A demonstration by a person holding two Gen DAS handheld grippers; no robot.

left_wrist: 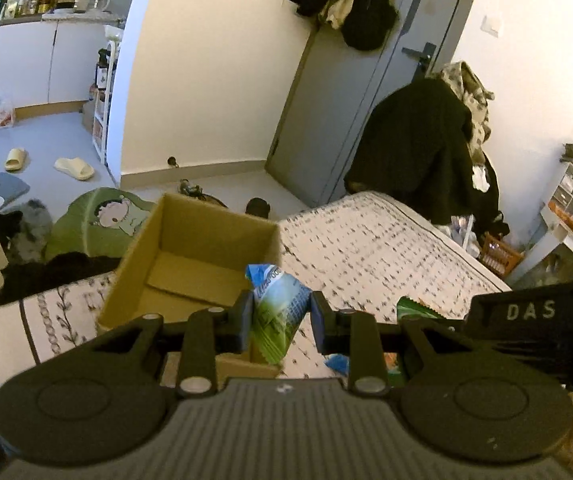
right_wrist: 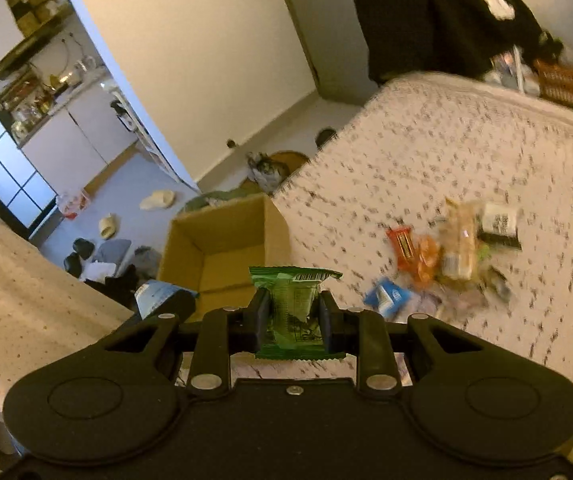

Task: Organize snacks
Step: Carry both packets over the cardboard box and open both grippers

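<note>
Left gripper (left_wrist: 280,316) clamped on a blue-and-green snack packet (left_wrist: 278,308), held above the near rim of the open cardboard box (left_wrist: 190,264). Right gripper (right_wrist: 292,322) pinching a green snack packet (right_wrist: 294,304) (barcode side up), also in front of the box. Seen properly from the right wrist only: the blurred pile of remaining snacks (right_wrist: 450,256) on the patterned bedspread (right_wrist: 466,152).

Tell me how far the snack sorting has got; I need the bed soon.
Done: nothing visibly; the cardboard box looks empty. In hand: the left tool is shut on a blue-green packet, the right tool on a green packet, both near the box. Left: a blurred pile of snacks on the bed cover.
</note>
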